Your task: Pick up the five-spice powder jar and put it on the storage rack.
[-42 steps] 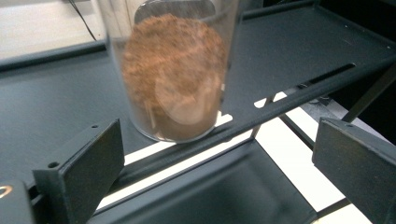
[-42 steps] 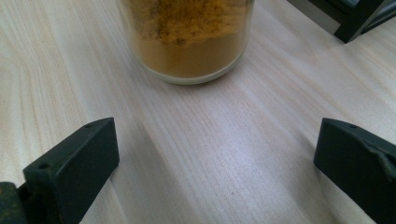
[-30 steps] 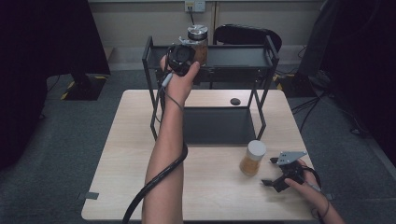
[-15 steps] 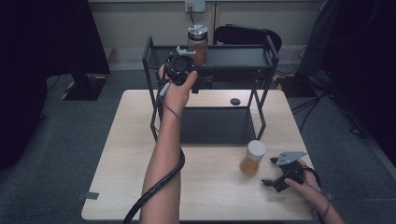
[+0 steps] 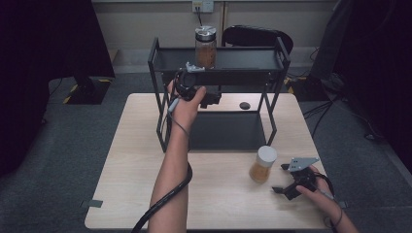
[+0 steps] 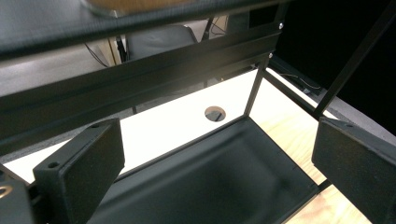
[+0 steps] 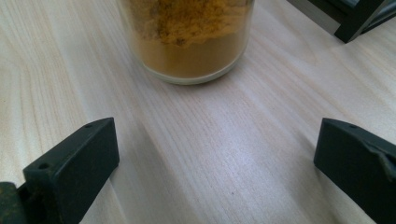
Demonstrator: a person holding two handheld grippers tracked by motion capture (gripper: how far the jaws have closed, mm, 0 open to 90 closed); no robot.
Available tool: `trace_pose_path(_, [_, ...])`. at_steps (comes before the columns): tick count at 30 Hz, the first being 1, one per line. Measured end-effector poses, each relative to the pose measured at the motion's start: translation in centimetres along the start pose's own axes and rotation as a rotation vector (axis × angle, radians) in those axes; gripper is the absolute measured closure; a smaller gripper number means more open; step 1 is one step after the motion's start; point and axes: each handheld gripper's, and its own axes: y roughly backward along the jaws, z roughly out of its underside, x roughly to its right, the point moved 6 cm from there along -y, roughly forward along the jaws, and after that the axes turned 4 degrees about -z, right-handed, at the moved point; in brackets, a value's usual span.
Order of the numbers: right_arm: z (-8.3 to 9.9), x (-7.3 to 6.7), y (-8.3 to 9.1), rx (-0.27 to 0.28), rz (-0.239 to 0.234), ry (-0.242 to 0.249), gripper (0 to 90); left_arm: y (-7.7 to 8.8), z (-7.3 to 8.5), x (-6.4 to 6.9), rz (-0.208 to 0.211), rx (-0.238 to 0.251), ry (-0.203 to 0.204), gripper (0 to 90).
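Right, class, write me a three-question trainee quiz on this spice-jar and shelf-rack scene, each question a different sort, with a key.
1. True or false: the silver-lidded jar stands on the top shelf of the black rack.
2. Multiple choice: the white-lidded jar stands A) on the rack's bottom tray, B) on the wooden table, C) between a gripper's jaws.
3. Short answer: how do the jaws of the right hand-held gripper stand?

Key: 1 true. 2 B. 3 open, with the white-lidded jar ahead of them and not touched.

Jar point(image 7: 186, 39) top — cut off, frame edge
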Motion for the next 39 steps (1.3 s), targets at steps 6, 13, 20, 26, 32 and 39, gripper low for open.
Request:
trace_pose_path(6, [0.0, 0.0, 0.0, 0.0, 0.0, 0.0, 0.0, -0.6, 1.2, -0.1, 0.001, 0.003, 0.005, 2.1])
trace_pose_path(13, [0.0, 0.0, 0.0, -0.001, 0.001, -0.001, 0.0, -1.6, 2.8, -0.2, 0.016, -0.012, 0.011, 2.2])
trace_pose_path(20, [0.0, 0.0, 0.0, -0.001, 0.0, 0.0, 0.0, -2.3, 4.2, -0.2, 0.02, -0.019, 0.015, 2.2])
trace_pose_path(26, [0.0, 0.0, 0.0, 0.0, 0.001, -0.001, 0.0, -2.6, 5.3, -0.1, 0.02, -0.023, 0.009, 2.2])
trace_pose_path(32, [0.0, 0.0, 0.0, 0.0, 0.001, -0.001, 0.0, -3.0, 6.2, 0.0, 0.042, -0.025, 0.001, 2.6])
trace_pose_path(39, [0.0, 0.0, 0.0, 0.0, 0.001, -0.001, 0.0, -3.6, 7.8, 0.1, 0.063, -0.037, -0.017, 2.7])
